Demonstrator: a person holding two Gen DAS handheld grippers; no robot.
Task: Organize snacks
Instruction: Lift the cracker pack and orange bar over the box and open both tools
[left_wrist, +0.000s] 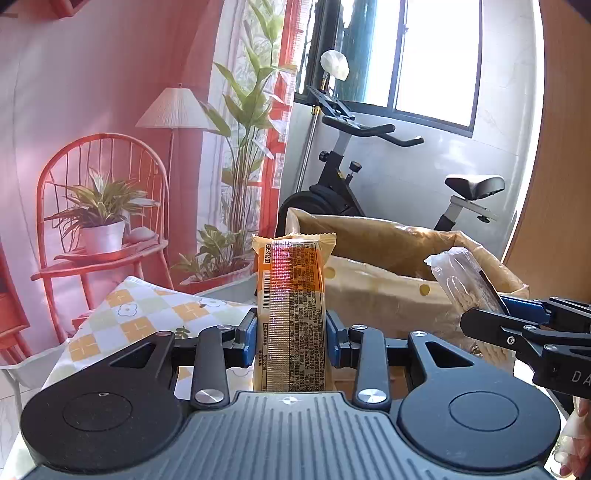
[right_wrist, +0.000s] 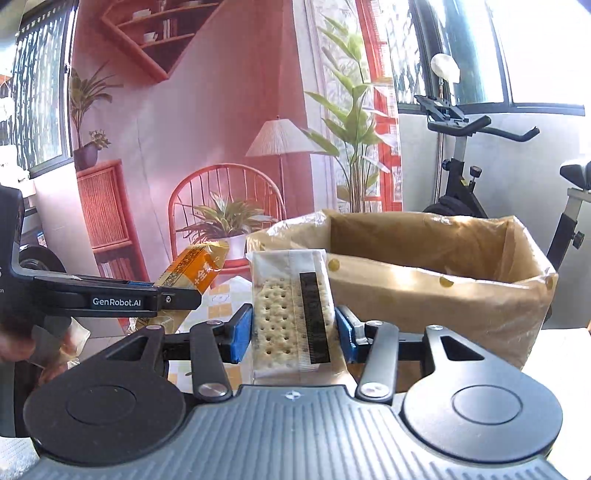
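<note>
Blue pads of the left hand-held gripper (left_wrist: 291, 341) are clamped on an upright orange snack pack (left_wrist: 291, 314), raised above a checked cloth (left_wrist: 129, 314) on the tabletop. Beside it, the right hand-held gripper (right_wrist: 293, 332) is clamped on a clear cracker pack (right_wrist: 290, 314), also upright. Just behind both stands an open brown paper bag (right_wrist: 443, 288). An exercise bike (left_wrist: 351, 184) stands by the window.

The right gripper (right_wrist: 293, 332) clamps an upright clear cracker packet (right_wrist: 291, 314) between its blue pads. At two o'clock from it stands an open brown box (right_wrist: 443, 295). At nine o'clock the left gripper (right_wrist: 173, 295) grips an orange snack packet (right_wrist: 192, 271).
</note>
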